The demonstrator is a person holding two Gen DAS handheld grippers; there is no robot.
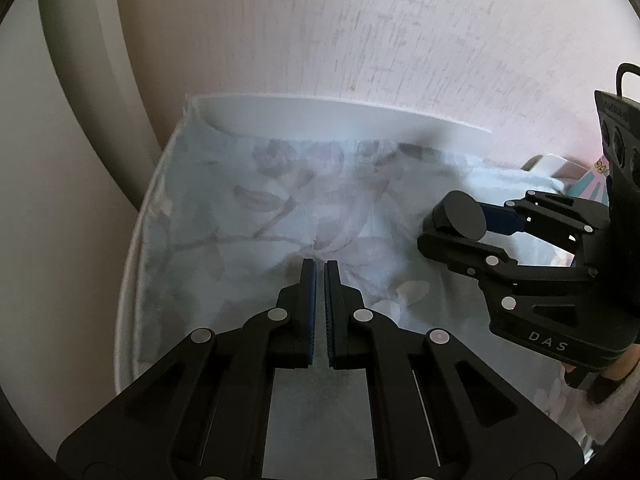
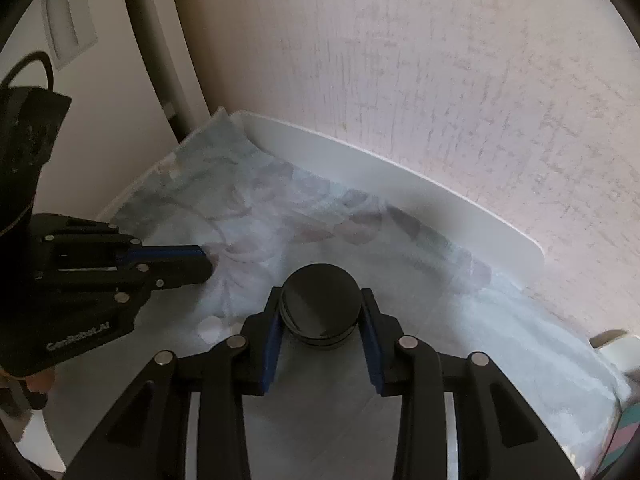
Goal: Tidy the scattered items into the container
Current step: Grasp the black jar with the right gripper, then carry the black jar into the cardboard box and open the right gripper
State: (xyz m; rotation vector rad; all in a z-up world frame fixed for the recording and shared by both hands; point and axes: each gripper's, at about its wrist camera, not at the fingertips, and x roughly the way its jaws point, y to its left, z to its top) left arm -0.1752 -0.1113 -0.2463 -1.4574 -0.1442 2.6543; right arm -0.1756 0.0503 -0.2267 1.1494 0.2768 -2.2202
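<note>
My right gripper (image 2: 322,300) is shut on a round black puck-shaped item (image 2: 320,305), holding it by its sides above a floral cloth (image 2: 280,224). The left wrist view shows the same item (image 1: 460,216) in the right gripper (image 1: 452,224) at the right. My left gripper (image 1: 320,276) has its jaws almost together with nothing between them, low over the cloth (image 1: 248,208). It also shows in the right wrist view (image 2: 204,264) at the left. No container interior is clear to see.
The cloth covers a white surface with a raised white back rim (image 1: 340,114) against a pale textured wall (image 1: 400,32). A white frame edge (image 1: 80,80) stands at the left. A colourful box corner (image 1: 592,184) and a white object (image 1: 548,166) lie at the far right.
</note>
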